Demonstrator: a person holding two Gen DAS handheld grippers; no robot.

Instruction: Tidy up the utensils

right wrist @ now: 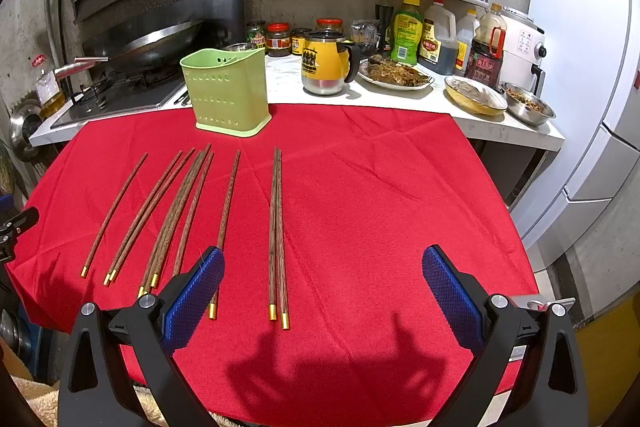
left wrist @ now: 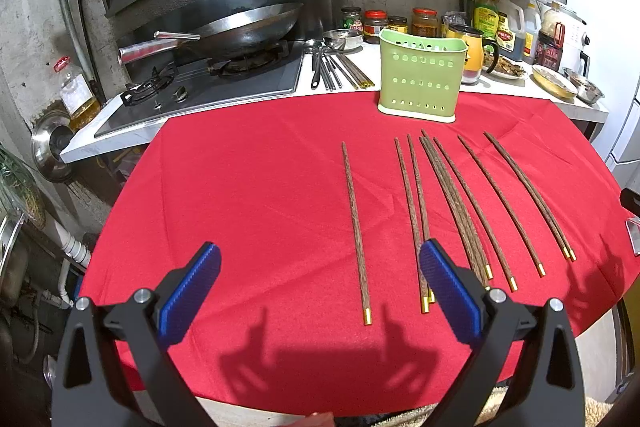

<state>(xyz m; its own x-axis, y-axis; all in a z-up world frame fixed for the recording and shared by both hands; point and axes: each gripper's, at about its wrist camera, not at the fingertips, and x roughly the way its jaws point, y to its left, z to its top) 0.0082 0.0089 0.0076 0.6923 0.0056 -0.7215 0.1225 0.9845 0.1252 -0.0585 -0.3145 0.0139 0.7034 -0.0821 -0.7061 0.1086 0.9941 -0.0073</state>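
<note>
Several brown wooden chopsticks with gold tips (left wrist: 456, 203) lie side by side on a red cloth (left wrist: 260, 195), also in the right wrist view (right wrist: 188, 211). One chopstick (left wrist: 355, 229) lies apart at the left. A pair (right wrist: 277, 231) lies at the right of the row. A green perforated utensil holder (left wrist: 422, 77) stands empty at the cloth's far edge, also in the right wrist view (right wrist: 226, 91). My left gripper (left wrist: 320, 259) is open above the cloth's near edge, empty. My right gripper (right wrist: 323, 263) is open and empty, the pair between its fingers in view.
A wok (left wrist: 240, 27) sits on the stove at the back left. Metal utensils (left wrist: 332, 67) lie on the white counter. A yellow mug (right wrist: 328, 67), plates of food (right wrist: 394, 73), bowls (right wrist: 528, 109) and sauce bottles (right wrist: 436, 35) crowd the counter behind the cloth.
</note>
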